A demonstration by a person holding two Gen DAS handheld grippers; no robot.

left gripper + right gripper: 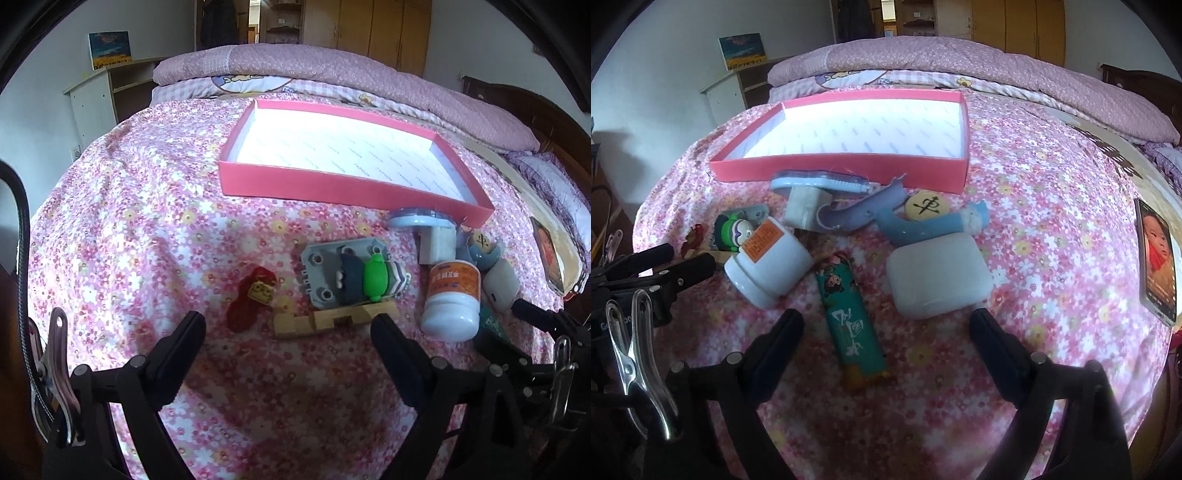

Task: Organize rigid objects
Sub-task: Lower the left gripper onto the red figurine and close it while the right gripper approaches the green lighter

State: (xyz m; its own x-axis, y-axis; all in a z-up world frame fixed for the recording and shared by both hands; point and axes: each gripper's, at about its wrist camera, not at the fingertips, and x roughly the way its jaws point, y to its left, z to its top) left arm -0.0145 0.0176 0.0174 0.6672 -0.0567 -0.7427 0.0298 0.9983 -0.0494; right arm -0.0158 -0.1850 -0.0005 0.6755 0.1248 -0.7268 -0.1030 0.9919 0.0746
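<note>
A pink shallow box with a white inside lies on the flowered bedspread. In front of it sit a red toy head, a wooden piece, a grey brick toy and a white bottle on its side. My left gripper is open just short of the wooden piece. My right gripper is open, with a teal lighter lying between its fingers, untouched. A white soap-like block, the white bottle and the pink box lie beyond it. The left gripper shows at that view's left edge.
A blue suction hook, a white cube, a blue curved piece and a round chess piece crowd the box's front. A phone lies at the right bed edge. Folded quilts lie behind.
</note>
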